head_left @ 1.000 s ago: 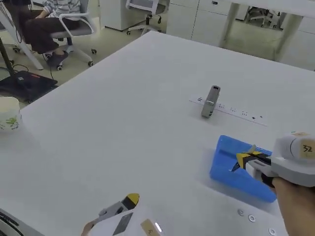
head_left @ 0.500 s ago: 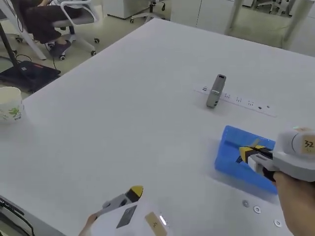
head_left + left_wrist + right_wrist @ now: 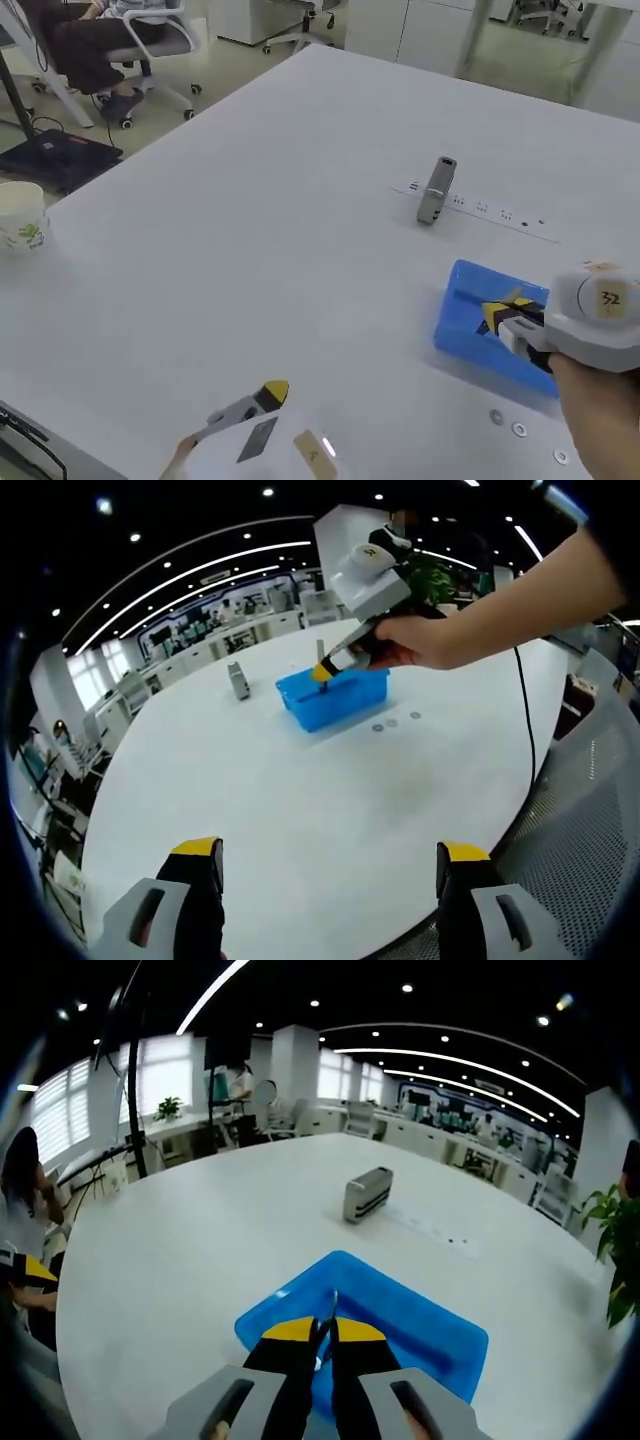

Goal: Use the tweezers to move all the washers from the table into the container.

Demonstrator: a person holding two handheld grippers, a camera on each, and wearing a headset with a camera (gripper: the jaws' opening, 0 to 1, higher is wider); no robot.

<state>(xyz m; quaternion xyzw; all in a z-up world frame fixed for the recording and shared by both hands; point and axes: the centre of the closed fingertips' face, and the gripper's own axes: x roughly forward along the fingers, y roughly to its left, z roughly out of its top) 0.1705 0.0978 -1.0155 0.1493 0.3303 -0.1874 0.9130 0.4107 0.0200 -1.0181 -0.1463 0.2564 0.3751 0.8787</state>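
A blue container (image 3: 463,342) stands near the table's right front. My right gripper (image 3: 492,320) hovers over it, shut on thin metal tweezers (image 3: 333,1306) whose tips point down into the container (image 3: 420,1332). I cannot tell whether a washer sits between the tips. Three small washers (image 3: 519,429) lie on the table just in front of the container, and the left gripper view shows these washers (image 3: 391,723) beside the box (image 3: 335,708). My left gripper (image 3: 330,852) is open with nothing in it, low at the front edge, well left of the container.
A grey metal block (image 3: 435,190) lies on a flush power strip (image 3: 485,213) behind the container. A paper cup (image 3: 20,220) stands at the far left edge. A person sits on an office chair (image 3: 150,45) beyond the table's left corner.
The head camera has shifted a little. My right gripper stays over the container with the tweezers; the left gripper and the washers have not visibly moved.
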